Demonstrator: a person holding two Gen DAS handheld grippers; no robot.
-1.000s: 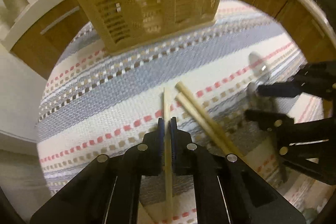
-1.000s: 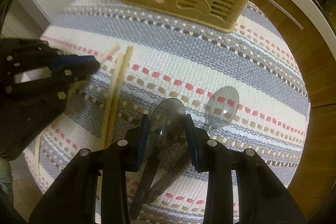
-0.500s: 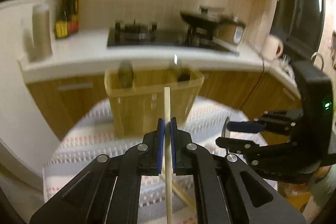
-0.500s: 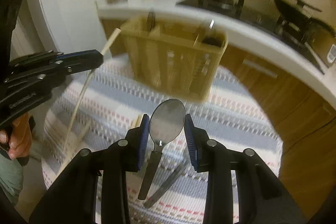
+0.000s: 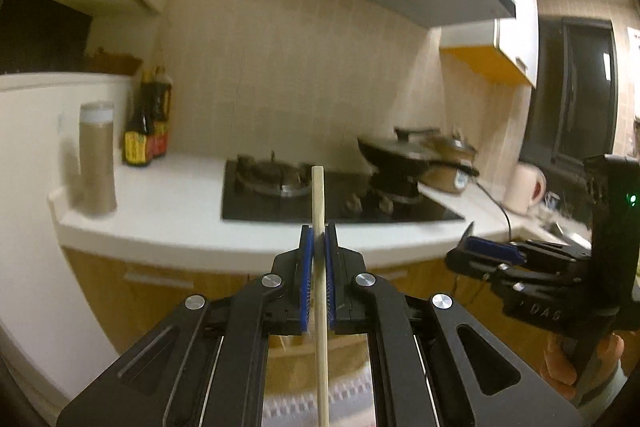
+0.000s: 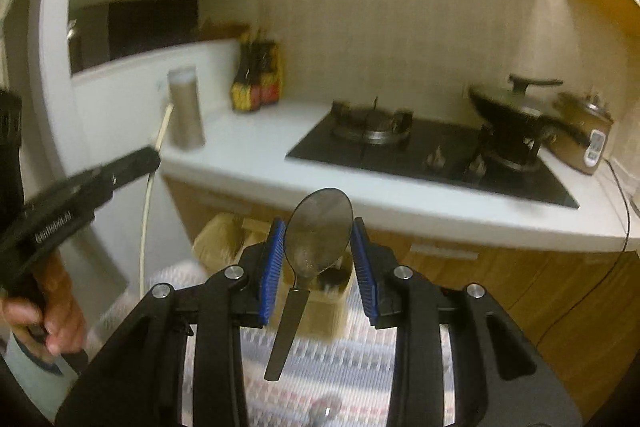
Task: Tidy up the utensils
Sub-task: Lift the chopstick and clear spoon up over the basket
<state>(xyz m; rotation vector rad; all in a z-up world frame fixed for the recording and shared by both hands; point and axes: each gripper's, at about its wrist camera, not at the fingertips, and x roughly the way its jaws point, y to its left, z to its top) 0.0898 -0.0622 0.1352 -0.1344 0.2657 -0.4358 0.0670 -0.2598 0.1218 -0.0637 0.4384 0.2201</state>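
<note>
My left gripper (image 5: 318, 247) is shut on a pale wooden chopstick (image 5: 319, 203), held upright high above the table. It also shows in the right wrist view (image 6: 150, 183), at the left, with the left gripper (image 6: 136, 163). My right gripper (image 6: 319, 243) is shut on a metal spoon (image 6: 320, 239), gripped by its bowl, with the handle hanging down. The right gripper shows at the right of the left wrist view (image 5: 492, 251). The yellow utensil basket (image 6: 224, 239) stands below on the striped cloth (image 6: 340, 359), partly hidden by the right gripper.
A white counter (image 5: 176, 195) holds a gas hob (image 5: 280, 183), a wok (image 5: 400, 155), sauce bottles (image 5: 146, 131), a brown canister (image 5: 96, 159) and a white mug (image 5: 524, 183). Another spoon (image 6: 326, 409) lies on the cloth.
Both grippers have risen from the table with their loads and tilted up. The chopstick and spoon left the cloth. The basket has dropped low in the views.
</note>
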